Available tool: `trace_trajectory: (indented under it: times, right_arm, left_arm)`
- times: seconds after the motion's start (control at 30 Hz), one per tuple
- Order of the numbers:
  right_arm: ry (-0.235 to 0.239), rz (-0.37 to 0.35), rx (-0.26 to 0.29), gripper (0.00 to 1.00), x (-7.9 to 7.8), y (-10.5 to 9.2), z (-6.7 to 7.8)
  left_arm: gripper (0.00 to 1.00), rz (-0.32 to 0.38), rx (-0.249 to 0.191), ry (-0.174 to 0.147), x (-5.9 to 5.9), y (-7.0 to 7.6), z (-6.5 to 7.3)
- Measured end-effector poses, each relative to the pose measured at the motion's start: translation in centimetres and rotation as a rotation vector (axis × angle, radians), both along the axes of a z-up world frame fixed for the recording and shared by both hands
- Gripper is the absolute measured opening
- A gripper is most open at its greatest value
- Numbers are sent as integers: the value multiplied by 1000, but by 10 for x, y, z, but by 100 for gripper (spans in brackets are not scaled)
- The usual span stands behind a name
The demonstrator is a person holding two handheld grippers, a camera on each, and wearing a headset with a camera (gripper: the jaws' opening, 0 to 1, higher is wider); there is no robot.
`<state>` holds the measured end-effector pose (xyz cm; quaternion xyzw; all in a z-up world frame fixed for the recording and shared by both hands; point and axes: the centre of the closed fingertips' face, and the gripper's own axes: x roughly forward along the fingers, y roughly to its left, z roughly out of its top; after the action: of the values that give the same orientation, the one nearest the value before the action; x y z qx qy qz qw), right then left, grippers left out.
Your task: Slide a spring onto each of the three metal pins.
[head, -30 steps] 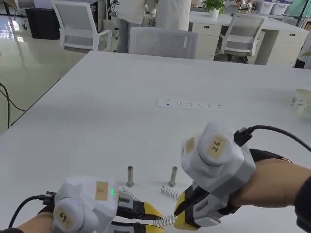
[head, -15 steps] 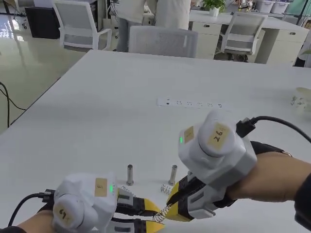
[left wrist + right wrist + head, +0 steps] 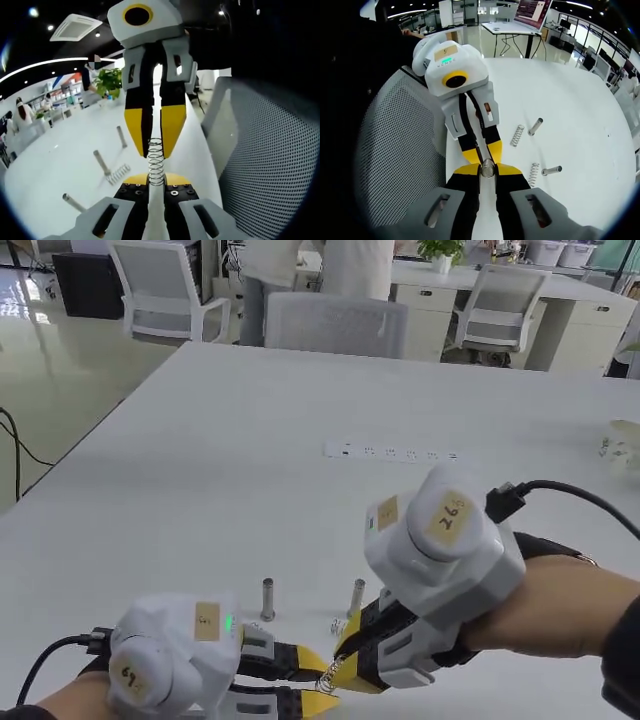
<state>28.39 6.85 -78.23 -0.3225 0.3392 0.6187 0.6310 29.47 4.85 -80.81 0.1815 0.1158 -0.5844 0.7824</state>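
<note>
The left tongs (image 3: pixel 156 181) are pressed almost together and grip one end of a spring (image 3: pixel 156 159). The right tongs (image 3: pixel 488 174) meet them tip to tip. They are also nearly closed and pinch the other end of the same spring, so it spans the short gap between the two pairs of yellow tips (in the head view this is at the bottom centre of the frame).

Left of centre in the left gripper view, three metal pins (image 3: pixel 101 162) stand upright in a row on the white counter (image 3: pixel 250 470). In the right gripper view, two loose springs (image 3: pixel 518 135) lie flat on it, each just beside a pin.

A power strip (image 3: pixel 390 454) is set in the counter at the middle of the head view. Office chairs (image 3: pixel 165 290) and other desks are along the top of the frame. A grey mesh chair (image 3: pixel 265 150) is close to the counter edge.
</note>
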Motion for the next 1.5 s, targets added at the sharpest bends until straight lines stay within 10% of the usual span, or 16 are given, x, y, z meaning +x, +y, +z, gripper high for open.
trace_trajectory:
  times: [0.43, 1.5]
  right_arm:
    - [8, -3, -10, 9, 0, -1, -6]
    - [-7, -44, -58, 9, 15, -20, -7]
  left_arm:
    - [2, -3, -52, 0, 0, -7, 15]
    - [18, 54, -71, 55, 5, 3, 4]
